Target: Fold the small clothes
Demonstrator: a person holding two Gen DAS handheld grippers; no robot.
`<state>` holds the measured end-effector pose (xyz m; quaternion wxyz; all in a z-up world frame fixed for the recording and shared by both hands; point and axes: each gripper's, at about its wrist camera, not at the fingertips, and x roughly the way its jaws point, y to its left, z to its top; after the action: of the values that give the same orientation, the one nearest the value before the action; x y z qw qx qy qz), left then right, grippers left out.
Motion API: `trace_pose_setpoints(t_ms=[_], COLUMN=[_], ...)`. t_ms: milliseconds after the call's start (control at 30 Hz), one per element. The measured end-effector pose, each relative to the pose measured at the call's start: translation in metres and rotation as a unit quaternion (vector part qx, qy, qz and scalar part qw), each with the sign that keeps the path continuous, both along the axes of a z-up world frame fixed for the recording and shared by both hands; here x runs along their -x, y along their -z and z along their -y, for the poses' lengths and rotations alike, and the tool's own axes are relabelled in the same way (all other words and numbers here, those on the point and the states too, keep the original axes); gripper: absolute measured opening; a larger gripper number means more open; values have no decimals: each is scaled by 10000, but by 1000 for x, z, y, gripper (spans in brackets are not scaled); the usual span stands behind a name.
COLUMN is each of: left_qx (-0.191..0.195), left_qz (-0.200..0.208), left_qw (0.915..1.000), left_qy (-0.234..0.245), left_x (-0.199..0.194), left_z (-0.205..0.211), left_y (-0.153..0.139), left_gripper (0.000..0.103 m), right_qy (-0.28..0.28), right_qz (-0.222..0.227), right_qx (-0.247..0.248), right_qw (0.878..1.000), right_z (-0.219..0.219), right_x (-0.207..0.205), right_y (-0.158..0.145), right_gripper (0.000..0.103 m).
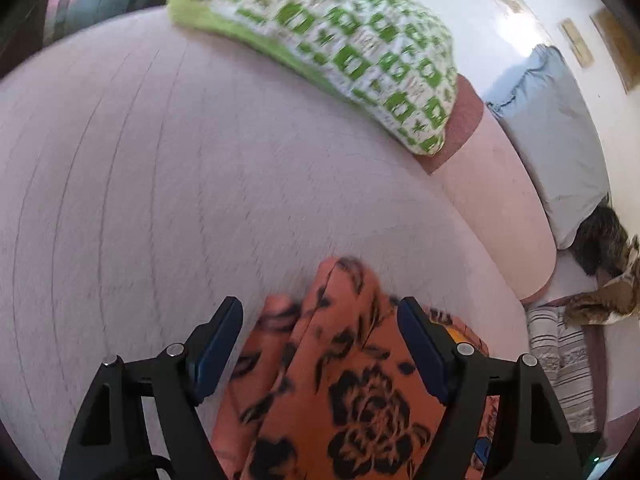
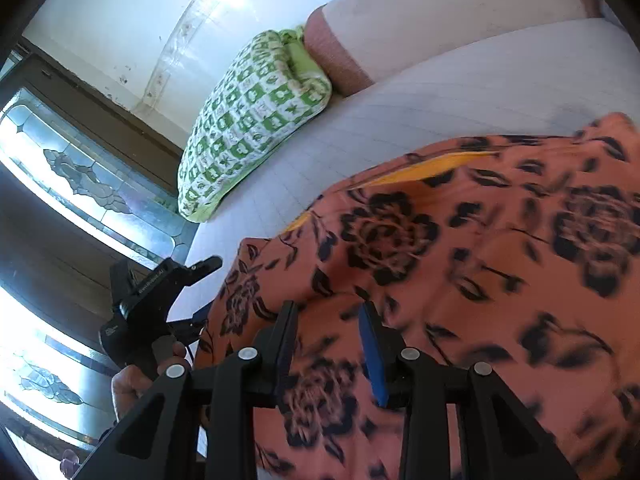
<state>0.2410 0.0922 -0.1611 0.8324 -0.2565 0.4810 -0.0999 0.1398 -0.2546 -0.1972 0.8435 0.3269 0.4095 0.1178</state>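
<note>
Left gripper (image 1: 320,340): jaws standing wide, orange floral garment (image 1: 340,380) lying between, untouched.
Right gripper (image 2: 328,344): jaws narrow; grip unclear through blur.
Garment: spreading on the bed (image 1: 160,160), bottom edge cut off.
Pillow (image 1: 340,40): sitting at 12 o'clock.

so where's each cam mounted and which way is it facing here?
Left wrist: on the left gripper, angled down along its open fingers at the orange floral garment on the bed; green checked pillow beyond.
Right wrist: on the right gripper, angled down over the garment; left gripper and the hand holding it at lower left.
Shared: garment, pillow, bed, left gripper.
</note>
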Motion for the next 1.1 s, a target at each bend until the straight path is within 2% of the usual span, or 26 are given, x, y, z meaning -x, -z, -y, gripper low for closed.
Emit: trace_pose_setpoints(t_ms=[67,167,233,267,300,333,367,433,533,600,667,733,800,833,867,900,933,967,1000,1100], left_qx=[-153,3,-193,-380,-485,-500,-482,-431,-445,-318,-256,-248,-492,-511,-473,-377,-308,-330,-441,-1168], left_qz=[-21,-200,-379,-423,-404,-412,-439,-388,-142,84,141,48,-221,-346,-484,-553,-531,-425,-297,319], left_qw=[9997,9991,9977,9965,9957,9953,9951,9961,9976,9988,9993,9995,9983,9978,9975,9976,9981,9985,9985,9921], left_qy=[180,364,525,613,674,722,739,670,517,349,215,179,209,228,215,156,75,-34,-125,-335], left_x=[-12,-32,-42,-44,-47,-48,-49,-50,-50,-47,-47,-49,-52,-52,-52,-52,-51,-47,-42,-19], left_z=[8,14,24,30,34,36,36,33,26,14,6,4,8,9,7,4,0,-5,-9,-12], left_y=[3,16,25,28,28,29,30,28,16,6,2,9,25,30,34,35,32,24,15,-21], left_gripper=[80,80,61,44,37,29,17,12,10,10,10,11,13,13,13,14,19,27,33,37], right_qy=[-6,65,115,125,127,115,114,160,300,379,424,323,172,54,-60,-58,3,12,3,27], right_qz=[7,-83,-175,-201,-224,-231,-235,-235,-143,-37,117,186,96,-99,-502,-643,-506,-491,-485,-330], right_qx=[10,-173,-225,-222,-200,-161,-136,-131,-215,-220,-145,17,112,138,226,217,170,190,198,189], right_qw=[10000,9998,9995,9995,9995,9995,9996,9995,9992,9990,9989,9993,9997,9998,9985,9977,9986,9986,9986,9993], right_z=[-1,-1,1,1,3,4,4,9,17,20,21,15,7,3,-2,-2,0,0,1,3], right_x=[-9,-27,-34,-37,-38,-40,-41,-42,-41,-40,-40,-45,-54,-61,-72,-76,-75,-75,-75,-68], right_y=[4,16,22,24,25,26,27,27,25,21,15,12,17,25,39,48,46,41,37,27], right_gripper=[35,35,35,35,35,35,35,35,35,35,35,35,35,35,35,34,33,33,34,34])
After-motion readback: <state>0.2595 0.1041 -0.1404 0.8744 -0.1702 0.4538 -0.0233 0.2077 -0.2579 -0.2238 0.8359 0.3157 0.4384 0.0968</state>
